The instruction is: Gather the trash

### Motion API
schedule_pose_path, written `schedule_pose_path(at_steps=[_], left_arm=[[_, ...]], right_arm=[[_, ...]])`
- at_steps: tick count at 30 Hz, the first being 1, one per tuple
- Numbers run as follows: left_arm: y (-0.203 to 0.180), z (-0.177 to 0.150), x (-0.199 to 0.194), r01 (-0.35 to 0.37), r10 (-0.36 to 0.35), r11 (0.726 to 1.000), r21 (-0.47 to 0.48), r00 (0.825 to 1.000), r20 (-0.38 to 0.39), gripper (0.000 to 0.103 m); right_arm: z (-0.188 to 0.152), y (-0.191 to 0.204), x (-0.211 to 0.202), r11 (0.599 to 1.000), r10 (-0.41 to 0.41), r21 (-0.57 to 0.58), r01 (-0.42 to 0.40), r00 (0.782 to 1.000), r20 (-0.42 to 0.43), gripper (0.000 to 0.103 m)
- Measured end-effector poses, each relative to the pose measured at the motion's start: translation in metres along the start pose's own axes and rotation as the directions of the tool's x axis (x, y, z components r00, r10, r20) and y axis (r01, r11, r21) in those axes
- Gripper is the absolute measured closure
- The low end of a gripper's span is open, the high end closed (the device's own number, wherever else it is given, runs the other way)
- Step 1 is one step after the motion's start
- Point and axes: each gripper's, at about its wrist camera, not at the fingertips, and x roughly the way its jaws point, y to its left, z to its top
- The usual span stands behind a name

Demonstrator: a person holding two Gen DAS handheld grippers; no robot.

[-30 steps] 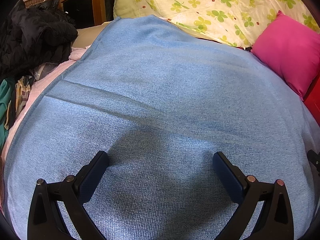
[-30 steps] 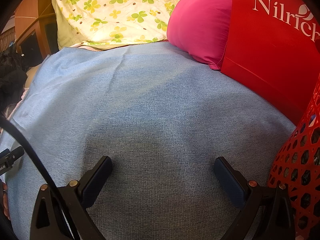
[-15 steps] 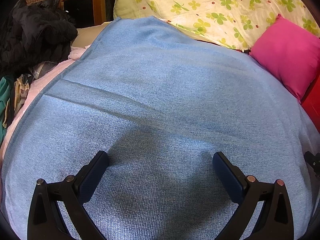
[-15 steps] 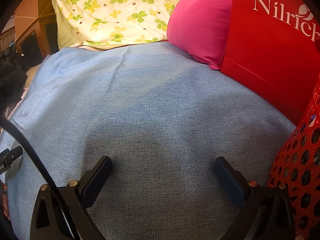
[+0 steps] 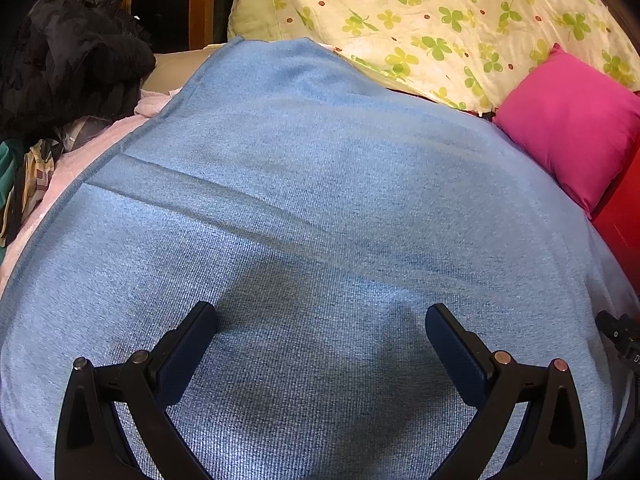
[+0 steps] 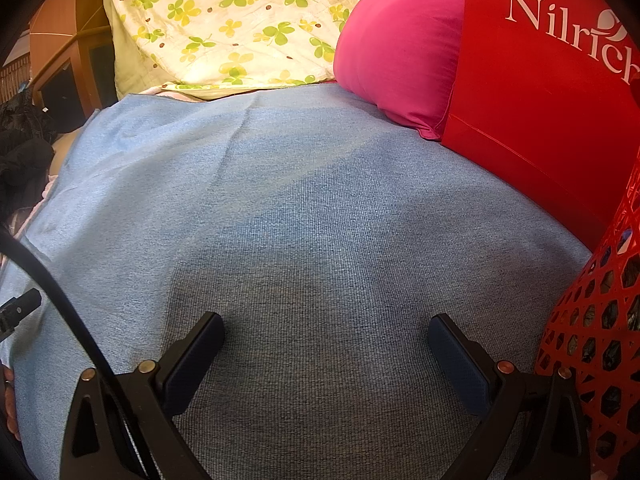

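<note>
Both left gripper and right gripper hover over blue blanket, jaws wide apart, empty; no trash visible; red basket at blanket's right edge, likely for trash

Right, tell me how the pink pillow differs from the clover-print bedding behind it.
The pink pillow is one plain, bright colour; the clover-print bedding is pale yellow with green clovers and small dots. The pillow is plump and smooth, while the bedding lies in loose, creased folds. The pillow leans against the red bag; the bedding does not. Both border the blue blanket.
</note>
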Motion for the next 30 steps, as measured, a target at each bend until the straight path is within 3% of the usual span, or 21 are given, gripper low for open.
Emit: schedule_pose_path(at_steps=[12,22,30], left_arm=[[0.000,0.001,0.001,-0.009,0.009,1.000,0.007,1.000,-0.005,0.000],[-0.014,0.000,0.007,-0.097,0.100,0.992,0.075,0.994,-0.039,0.000],[-0.016,0.002,0.009,-0.112,0.116,0.991,0.075,0.992,-0.049,0.000]], right_arm=[[0.000,0.000,0.000,1.000,0.000,0.000,0.000,1.000,0.000,0.000],[0.000,0.000,0.000,1.000,-0.001,0.000,0.001,1.000,0.000,0.000],[0.000,0.000,0.000,1.000,-0.001,0.000,0.001,1.000,0.000,0.000]])
